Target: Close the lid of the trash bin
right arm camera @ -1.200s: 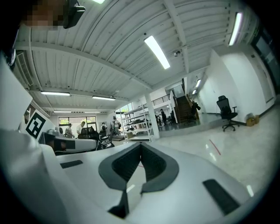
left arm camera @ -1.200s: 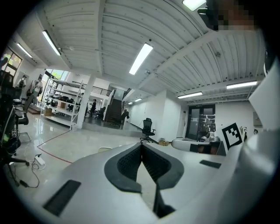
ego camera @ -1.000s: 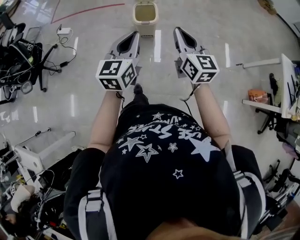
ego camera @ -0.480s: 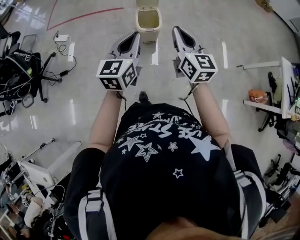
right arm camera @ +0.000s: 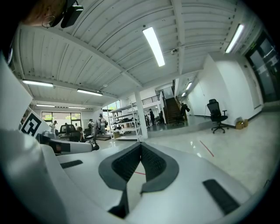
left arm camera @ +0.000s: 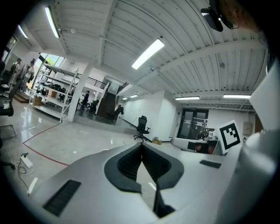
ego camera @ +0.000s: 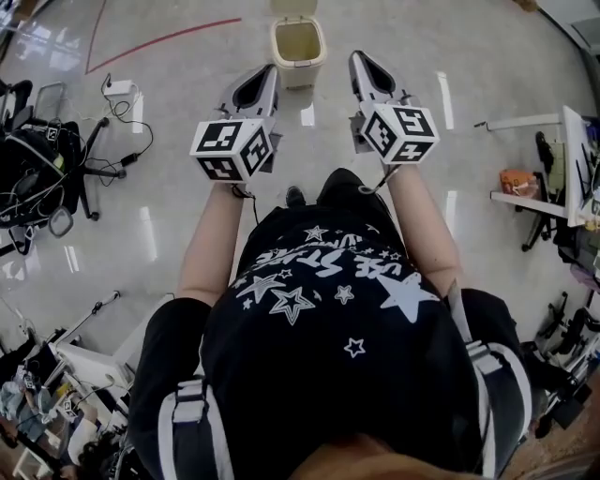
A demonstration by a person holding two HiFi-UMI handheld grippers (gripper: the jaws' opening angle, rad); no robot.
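We hold the left tool (ego camera: pixel 266 75) and the right tool (ego camera: pixel 361 62) side by side above the floor (ego camera: pixel 178 103), each with jaws closed together on nothing. Beyond and between them stands the trash bin (ego camera: pixel 302 75), its lid (ego camera: pixel 292 7) raised.

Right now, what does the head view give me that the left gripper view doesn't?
Only the head view shows the trash bin, its lid up, out front. Only the left gripper view shows a ceiling light strip and a far office chair. Both show the left claw, shut on nothing, the red floor line and the marker cube of the right claw.
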